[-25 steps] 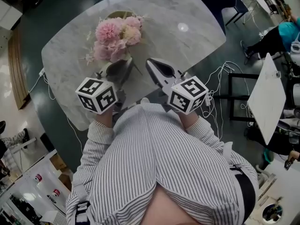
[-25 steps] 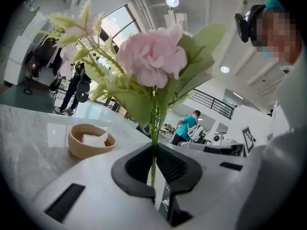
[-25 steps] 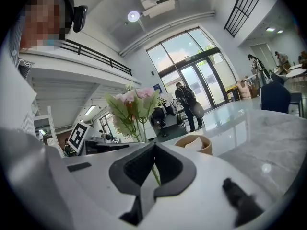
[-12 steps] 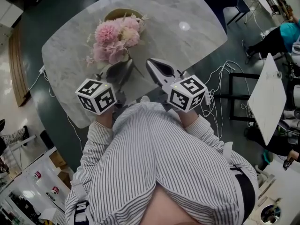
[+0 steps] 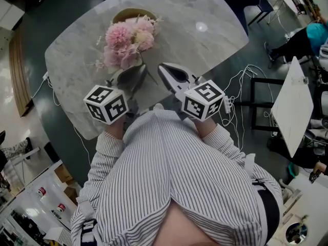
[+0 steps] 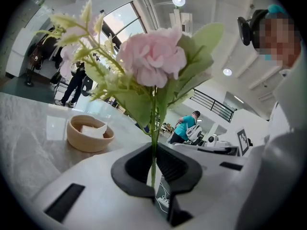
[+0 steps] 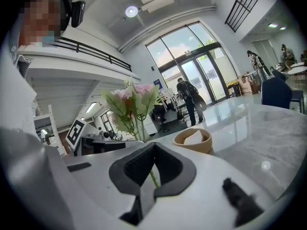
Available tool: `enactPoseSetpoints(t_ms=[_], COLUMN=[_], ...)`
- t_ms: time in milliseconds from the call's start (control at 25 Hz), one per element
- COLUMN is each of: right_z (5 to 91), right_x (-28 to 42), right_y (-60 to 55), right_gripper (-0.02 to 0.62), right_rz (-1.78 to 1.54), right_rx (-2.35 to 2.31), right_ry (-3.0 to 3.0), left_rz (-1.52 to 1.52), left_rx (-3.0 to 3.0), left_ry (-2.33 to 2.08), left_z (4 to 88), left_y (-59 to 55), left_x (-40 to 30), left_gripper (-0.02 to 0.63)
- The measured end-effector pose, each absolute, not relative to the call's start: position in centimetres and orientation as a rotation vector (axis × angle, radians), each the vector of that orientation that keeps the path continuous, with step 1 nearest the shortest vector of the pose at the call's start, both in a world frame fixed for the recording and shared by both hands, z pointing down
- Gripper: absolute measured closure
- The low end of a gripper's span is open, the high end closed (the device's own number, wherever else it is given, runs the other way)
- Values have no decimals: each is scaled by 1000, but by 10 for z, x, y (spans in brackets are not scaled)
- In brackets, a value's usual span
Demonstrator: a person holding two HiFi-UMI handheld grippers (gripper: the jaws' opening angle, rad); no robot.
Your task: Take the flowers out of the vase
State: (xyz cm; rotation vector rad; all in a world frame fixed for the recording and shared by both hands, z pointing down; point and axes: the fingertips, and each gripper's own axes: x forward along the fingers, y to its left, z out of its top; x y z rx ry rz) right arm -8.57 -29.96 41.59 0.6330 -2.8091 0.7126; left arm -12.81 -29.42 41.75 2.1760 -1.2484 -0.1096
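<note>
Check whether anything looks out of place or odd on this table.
The pink flowers stand in no container: the left gripper pinches their stem over the marble table. The only container in view is a tan bowl beyond them. Nothing looks spilled or broken.

A large public lobby or hall: glass entrance doors (image 7: pixel 192 75) and a standing person (image 7: pixel 189 102) far beyond the right jaws, a railed mezzanine (image 7: pixel 91 51) above and left of them, ceiling spotlights (image 7: pixel 132 11), and a marble desk (image 5: pixel 215 40) beneath.
</note>
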Motion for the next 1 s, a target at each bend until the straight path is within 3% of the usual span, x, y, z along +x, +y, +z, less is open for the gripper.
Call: enactPoseSetpoints(t_ms=[1000], right_z=[413], right_x=[-85], right_y=[-300], right_gripper=[580], right_rz=[652], right_rx=[633], right_ry=[-2816], left_rz=[-104], left_rx=[2193], left_ry=[-1263], left_z=[416], left_y=[-294], left_x=[-129], left_gripper=[575])
